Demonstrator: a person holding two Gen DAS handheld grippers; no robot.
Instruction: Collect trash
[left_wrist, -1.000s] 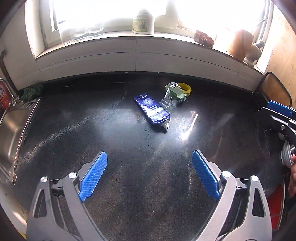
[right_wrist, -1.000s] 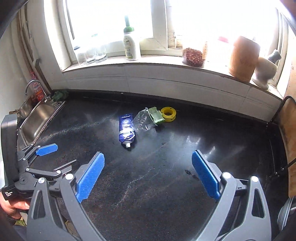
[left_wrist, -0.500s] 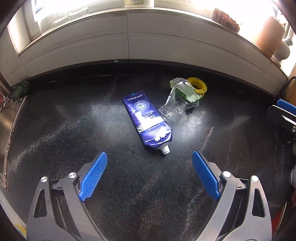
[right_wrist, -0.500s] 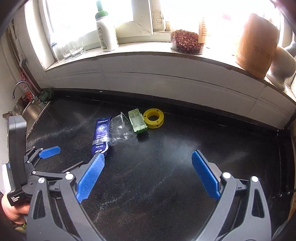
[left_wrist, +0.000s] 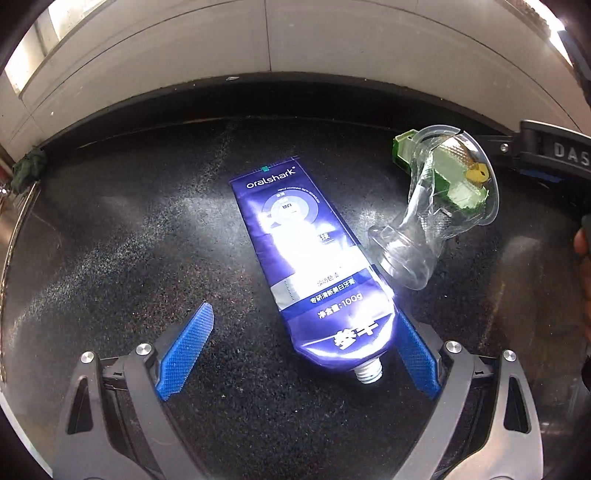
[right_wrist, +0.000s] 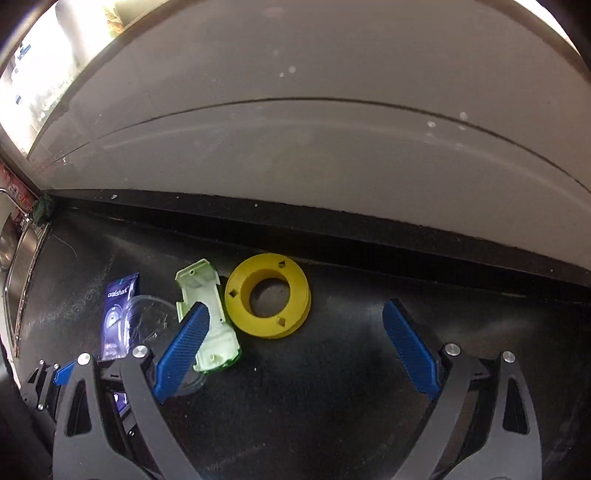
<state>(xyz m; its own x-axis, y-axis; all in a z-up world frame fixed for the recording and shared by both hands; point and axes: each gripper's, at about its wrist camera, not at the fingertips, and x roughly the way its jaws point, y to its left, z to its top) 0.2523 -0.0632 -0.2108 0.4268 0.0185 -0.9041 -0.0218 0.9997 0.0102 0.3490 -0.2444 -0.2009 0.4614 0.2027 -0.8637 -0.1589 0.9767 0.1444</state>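
Blue toothpaste tube (left_wrist: 314, 266) flat on desk (left_wrist: 110, 240), nozzle toward lower frame, tail upper-left; both jaws apart.

Glare wipes out the middle print on the tube (left_wrist: 314, 258). The tube also hides part of the left gripper's right pad (left_wrist: 417, 354), and the right-wrist view only shows the tube's top end.

**Around the dark tabletop**

A black speckled tabletop (left_wrist: 110, 258) runs back to a pale tiled wall (right_wrist: 332, 147) below a bright window ledge. At the far left a steel sink (right_wrist: 14, 266) is set into the surface, with a crumpled dark green cloth (right_wrist: 44, 208) at its back corner.
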